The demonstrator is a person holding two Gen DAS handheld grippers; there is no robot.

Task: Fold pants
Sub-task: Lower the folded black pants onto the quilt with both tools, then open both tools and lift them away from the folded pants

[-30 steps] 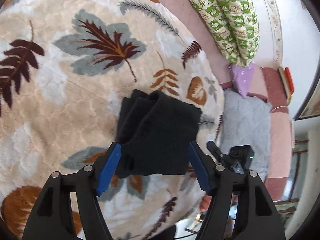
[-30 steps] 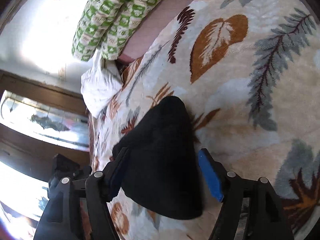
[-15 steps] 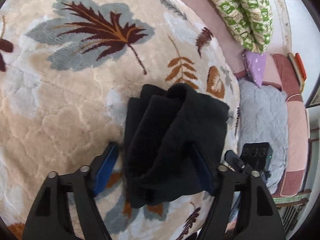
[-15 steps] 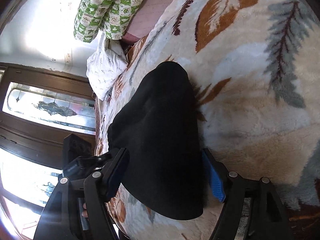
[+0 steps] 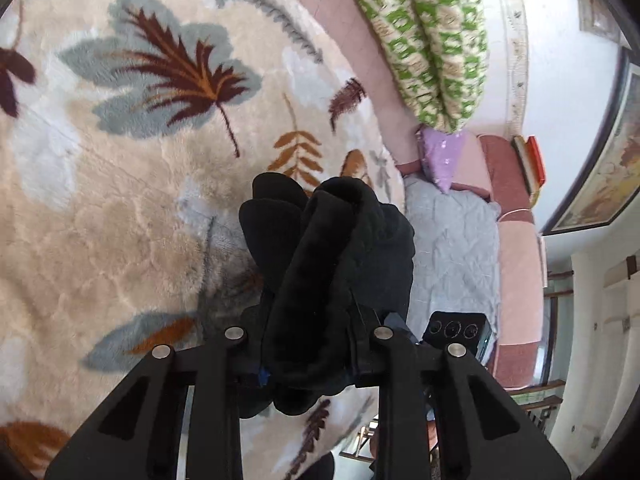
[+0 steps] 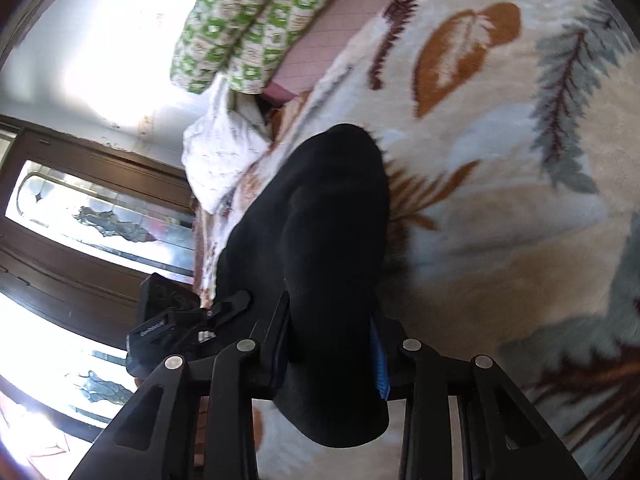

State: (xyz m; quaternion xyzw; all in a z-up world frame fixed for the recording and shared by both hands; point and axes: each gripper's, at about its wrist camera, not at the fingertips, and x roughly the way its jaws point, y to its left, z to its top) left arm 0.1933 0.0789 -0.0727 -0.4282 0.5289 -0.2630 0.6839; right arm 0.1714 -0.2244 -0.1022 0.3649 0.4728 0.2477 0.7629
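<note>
The black pants (image 5: 332,264) are a folded, bunched bundle over the leaf-patterned blanket (image 5: 120,200). My left gripper (image 5: 308,344) is shut on one end of the bundle, its blue pads almost hidden in the cloth. In the right wrist view the pants (image 6: 320,240) run away from me, and my right gripper (image 6: 330,348) is shut on their near end, a blue pad (image 6: 378,356) showing at the right. The left gripper (image 6: 168,320) shows at the left edge of the bundle. The right gripper (image 5: 456,328) shows in the left wrist view beside the pants.
A green-and-cream patterned quilt (image 5: 432,40) lies rolled at the far side, also in the right wrist view (image 6: 256,20). A grey sheet (image 5: 452,248), a purple pillow (image 5: 440,156) and a pink mattress edge (image 5: 516,264) lie to the right. A white pillow (image 6: 224,152) and dark wooden door (image 6: 80,216) lie to the left.
Both grippers have closed from wide open onto the ends of the black bundle. The bundle has bunched up narrower between the fingers and looks raised off the blanket.
</note>
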